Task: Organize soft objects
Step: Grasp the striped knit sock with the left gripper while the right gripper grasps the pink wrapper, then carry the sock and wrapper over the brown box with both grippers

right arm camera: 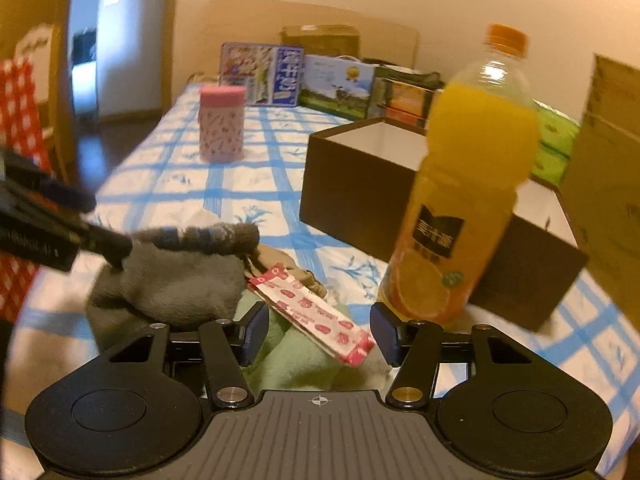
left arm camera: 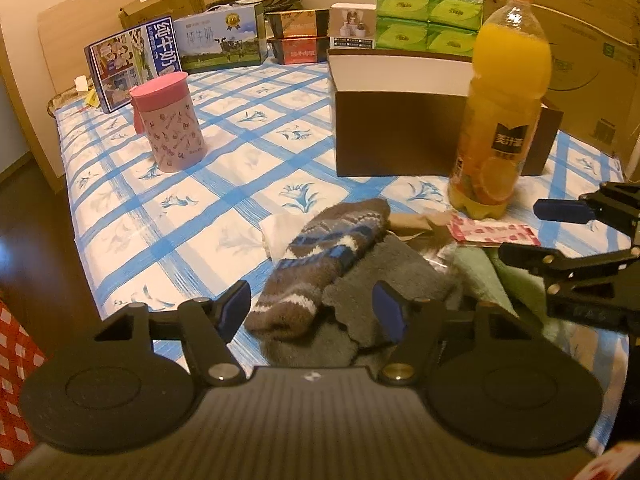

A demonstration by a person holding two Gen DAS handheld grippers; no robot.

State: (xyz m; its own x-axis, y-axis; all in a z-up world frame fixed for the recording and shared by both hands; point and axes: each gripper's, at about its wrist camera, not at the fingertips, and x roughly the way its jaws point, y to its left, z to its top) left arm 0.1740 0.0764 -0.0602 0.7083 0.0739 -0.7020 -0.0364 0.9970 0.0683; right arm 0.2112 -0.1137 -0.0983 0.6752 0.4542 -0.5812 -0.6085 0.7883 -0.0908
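Note:
A pile of soft things lies on the blue-checked bed sheet (left arm camera: 224,200): a brown and blue striped sock (left arm camera: 320,256), a grey cloth (left arm camera: 400,276) under it, and a green towel (left arm camera: 480,272) to the right. My left gripper (left arm camera: 312,312) stands open, with the sock's near end and the grey cloth's edge between its blue pads. My right gripper (right arm camera: 320,332) is open low over the green towel (right arm camera: 296,356), and a red and white packet (right arm camera: 316,316) lies between its fingers. In the right wrist view the sock (right arm camera: 200,236) rests on the grey cloth (right arm camera: 172,280).
An open brown box (left arm camera: 400,136) with a white inside stands behind the pile. An orange juice bottle (left arm camera: 504,100) is upright close to its right. A pink cup (left arm camera: 170,120) stands at the left. Cartons (left arm camera: 216,40) line the far edge, and a white tissue (left arm camera: 276,232) lies by the sock.

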